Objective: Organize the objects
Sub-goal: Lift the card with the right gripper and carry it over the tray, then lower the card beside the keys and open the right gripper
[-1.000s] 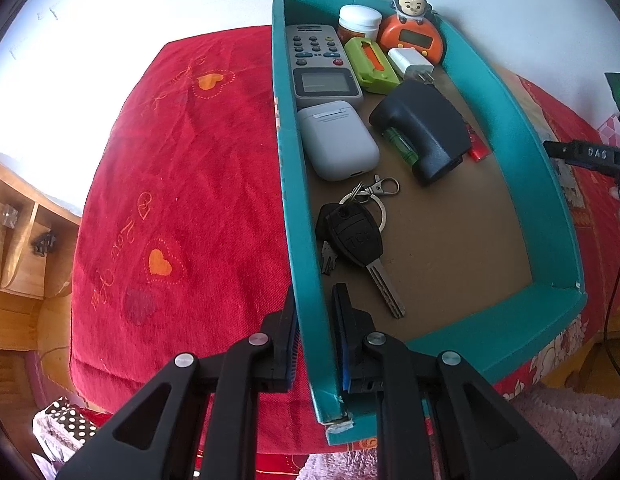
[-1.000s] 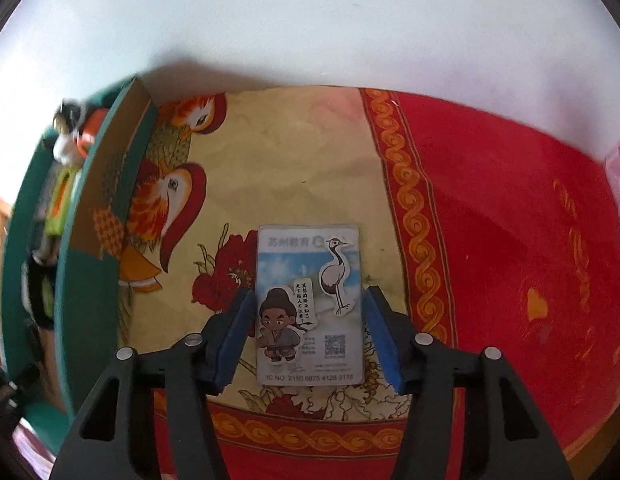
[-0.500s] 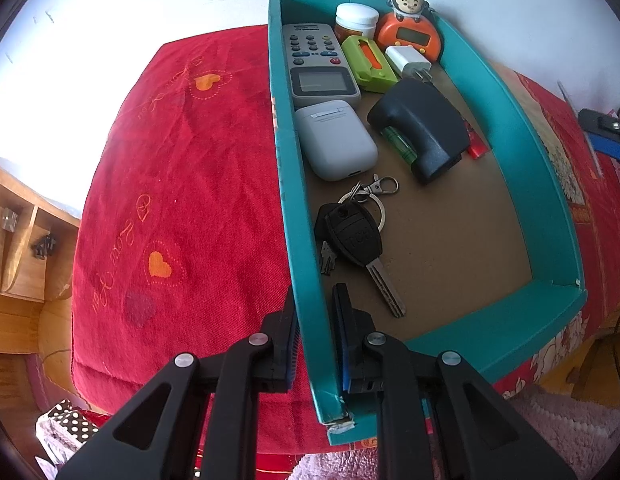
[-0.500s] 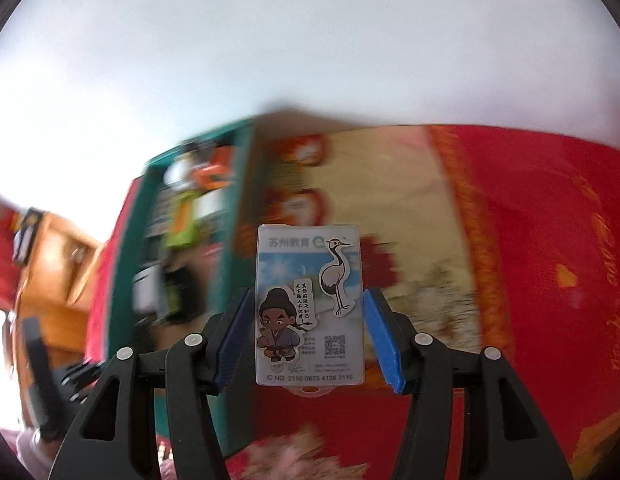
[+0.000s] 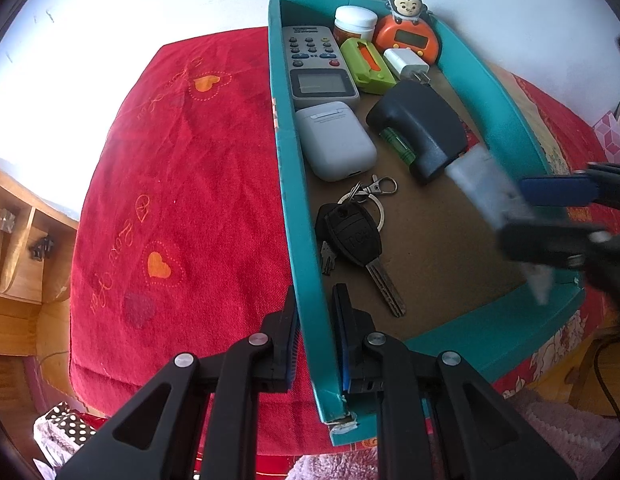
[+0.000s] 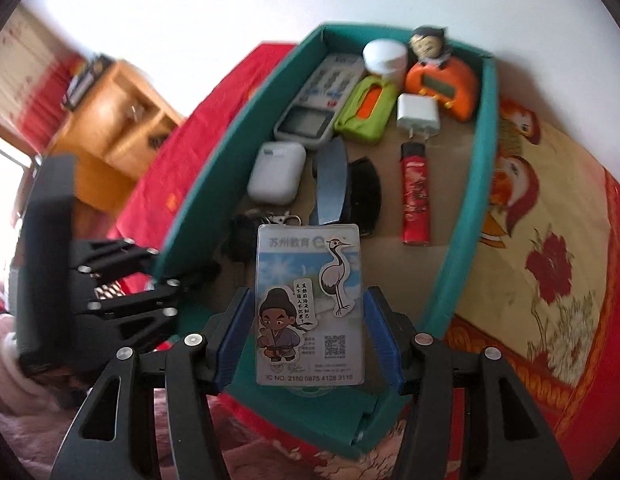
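Teal cardboard box on the red-draped table has its long left wall clamped between the left gripper fingers near the front corner, with car keys, a white earbud case and a remote lying inside along that wall. From the right wrist, the right gripper fingers pinch an illustrated card by its side edges, upright above the box's near end, with a red lighter lying by the right wall.
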The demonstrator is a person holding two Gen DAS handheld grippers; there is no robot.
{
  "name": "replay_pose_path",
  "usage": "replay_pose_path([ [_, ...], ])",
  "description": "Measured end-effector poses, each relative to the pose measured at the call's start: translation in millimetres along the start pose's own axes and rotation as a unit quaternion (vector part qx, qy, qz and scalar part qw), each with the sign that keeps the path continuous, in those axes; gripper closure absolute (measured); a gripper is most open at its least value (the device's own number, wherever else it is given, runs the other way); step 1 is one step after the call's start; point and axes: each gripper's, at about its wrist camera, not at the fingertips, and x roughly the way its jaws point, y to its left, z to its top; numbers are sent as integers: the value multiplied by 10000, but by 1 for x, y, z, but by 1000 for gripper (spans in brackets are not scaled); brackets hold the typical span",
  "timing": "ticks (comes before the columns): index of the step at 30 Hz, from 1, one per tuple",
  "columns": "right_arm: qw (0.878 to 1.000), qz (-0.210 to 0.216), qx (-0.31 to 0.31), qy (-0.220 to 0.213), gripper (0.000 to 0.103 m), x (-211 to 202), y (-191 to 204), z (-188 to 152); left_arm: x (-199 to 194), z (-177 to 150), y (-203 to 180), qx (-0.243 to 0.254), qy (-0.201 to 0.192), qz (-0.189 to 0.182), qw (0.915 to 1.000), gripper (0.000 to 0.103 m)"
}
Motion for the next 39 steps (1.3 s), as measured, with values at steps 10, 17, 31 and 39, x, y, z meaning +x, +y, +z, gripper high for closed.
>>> replay_pose_path([
  [10, 9950, -698, -499, 504, 45, 40, 16, -5, -1, -1, 1, -2, -17, -57, 10000, 88],
  [17, 9900, -1213, -502, 508, 45, 56, 25, -5, -3, -4, 5, 15, -87, -133, 9999, 87],
  [31, 9963, -854, 38, 53, 28, 31, 21, -17, -5, -4, 4, -17, -126, -84, 9999, 86],
  [39, 9977, -496, 288, -365, 28, 1, -3, -27, -27, 4, -7, -134, -215, 205, 9995, 86],
])
